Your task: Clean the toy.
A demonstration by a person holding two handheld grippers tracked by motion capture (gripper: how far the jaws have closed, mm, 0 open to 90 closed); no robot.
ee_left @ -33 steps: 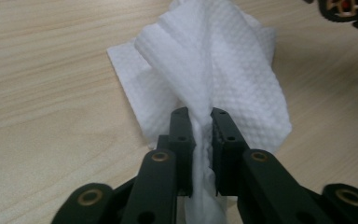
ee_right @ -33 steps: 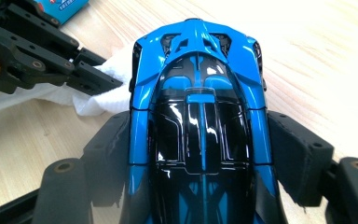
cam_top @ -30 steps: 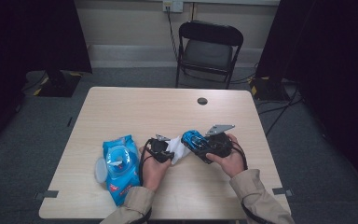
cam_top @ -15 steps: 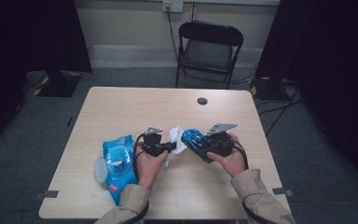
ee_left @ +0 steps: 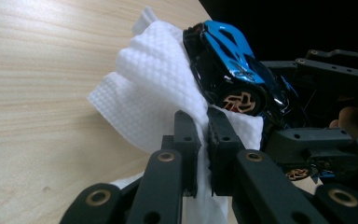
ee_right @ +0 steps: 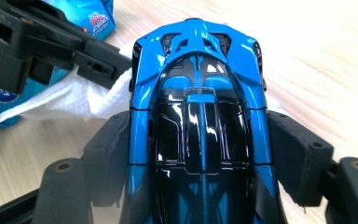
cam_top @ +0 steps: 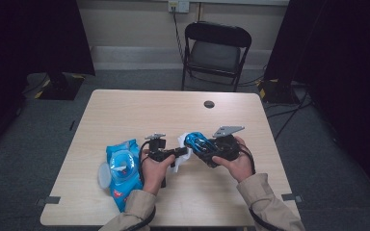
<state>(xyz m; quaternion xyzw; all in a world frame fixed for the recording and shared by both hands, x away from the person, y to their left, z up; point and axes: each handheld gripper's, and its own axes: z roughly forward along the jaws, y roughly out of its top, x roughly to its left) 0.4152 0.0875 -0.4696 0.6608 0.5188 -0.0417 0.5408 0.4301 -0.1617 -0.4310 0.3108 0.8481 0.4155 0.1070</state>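
Note:
A glossy blue and black toy car point(ee_right: 200, 116) sits nose-forward between the two jaws of my right gripper point(ee_right: 200, 140), which is shut on its sides. In the high view the car point(cam_top: 198, 143) is held just above the table, right of centre. My left gripper point(ee_left: 200, 122) is shut on a white textured wipe point(ee_left: 154, 88), and the wipe lies against the car's side point(ee_left: 228, 60) by a bronze wheel. From above, the left gripper point(cam_top: 179, 153) points right toward the car, with the wipe point(cam_top: 181, 161) hanging under it.
A blue wipes packet point(cam_top: 123, 168) with its round lid flipped open lies on the light wooden table point(cam_top: 139, 110), left of my left hand. A small black disc point(cam_top: 209, 104) sits near the far edge. A black folding chair point(cam_top: 214, 48) stands beyond the table.
My left gripper has shifted the wipe slightly along the car's side and back. The right gripper and the car have stayed put.

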